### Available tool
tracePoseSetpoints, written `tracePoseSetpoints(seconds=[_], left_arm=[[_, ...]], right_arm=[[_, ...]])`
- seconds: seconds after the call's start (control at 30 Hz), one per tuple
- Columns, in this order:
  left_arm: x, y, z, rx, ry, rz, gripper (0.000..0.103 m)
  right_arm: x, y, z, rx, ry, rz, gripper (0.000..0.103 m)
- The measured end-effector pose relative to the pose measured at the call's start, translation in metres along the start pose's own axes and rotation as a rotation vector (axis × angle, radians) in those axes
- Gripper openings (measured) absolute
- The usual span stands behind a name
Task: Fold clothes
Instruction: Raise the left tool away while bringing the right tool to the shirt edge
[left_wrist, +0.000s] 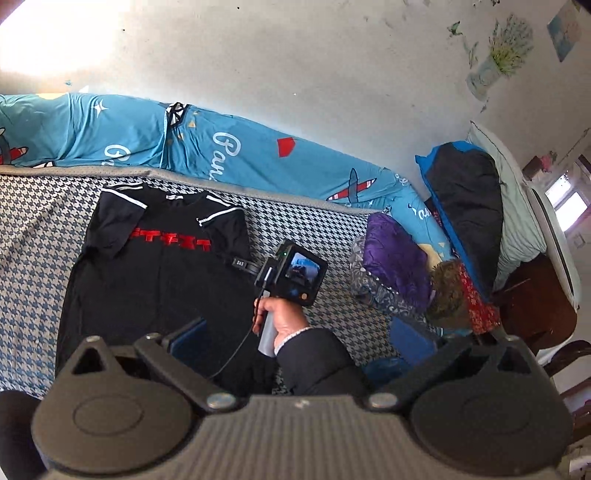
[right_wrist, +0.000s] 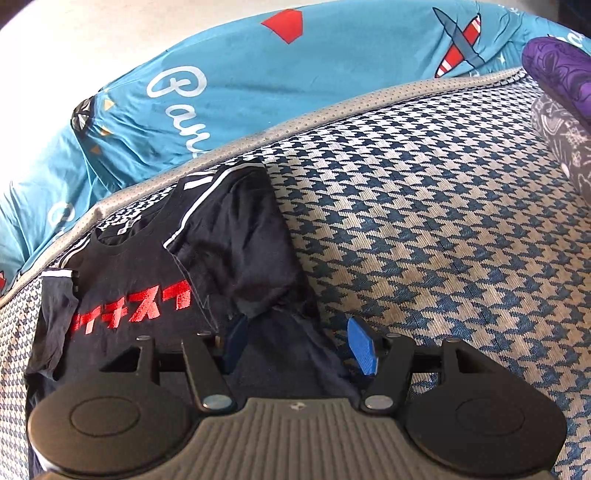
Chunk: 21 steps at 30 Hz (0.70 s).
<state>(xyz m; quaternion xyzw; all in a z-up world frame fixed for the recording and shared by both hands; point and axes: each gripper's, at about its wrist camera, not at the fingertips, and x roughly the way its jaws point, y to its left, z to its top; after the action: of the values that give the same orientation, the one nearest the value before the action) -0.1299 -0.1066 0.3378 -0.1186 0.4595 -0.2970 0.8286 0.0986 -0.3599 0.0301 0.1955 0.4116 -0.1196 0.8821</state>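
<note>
Black T-shirt (right_wrist: 125, 295) flat on houndstooth bed (right_wrist: 443, 221); right gripper (right_wrist: 299, 347) jaws parted over shirt edge; left gripper (left_wrist: 303, 347) jaws wide, empty.

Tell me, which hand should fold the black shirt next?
Probably the right. The right gripper sits low on the black shirt, jaws open around its side edge by the sleeve. The left gripper looks down from higher up with nothing between its jaws.
</note>
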Motion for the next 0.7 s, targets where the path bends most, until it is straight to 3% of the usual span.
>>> tracePoseSetpoints(seconds=[0.2, 0.7], left_arm=[[0.009, -0.013, -0.006, 0.018, 0.056, -0.056, 0.103], [0.023, -0.021, -0.008, 0.004, 0.099, -0.091, 0.103]], right_arm=[[-0.002, -0.002, 0.001, 0.000, -0.005, 0.007, 0.059], [-0.007, -0.015, 0.015, -0.061, -0.038, -0.011, 0.059]])
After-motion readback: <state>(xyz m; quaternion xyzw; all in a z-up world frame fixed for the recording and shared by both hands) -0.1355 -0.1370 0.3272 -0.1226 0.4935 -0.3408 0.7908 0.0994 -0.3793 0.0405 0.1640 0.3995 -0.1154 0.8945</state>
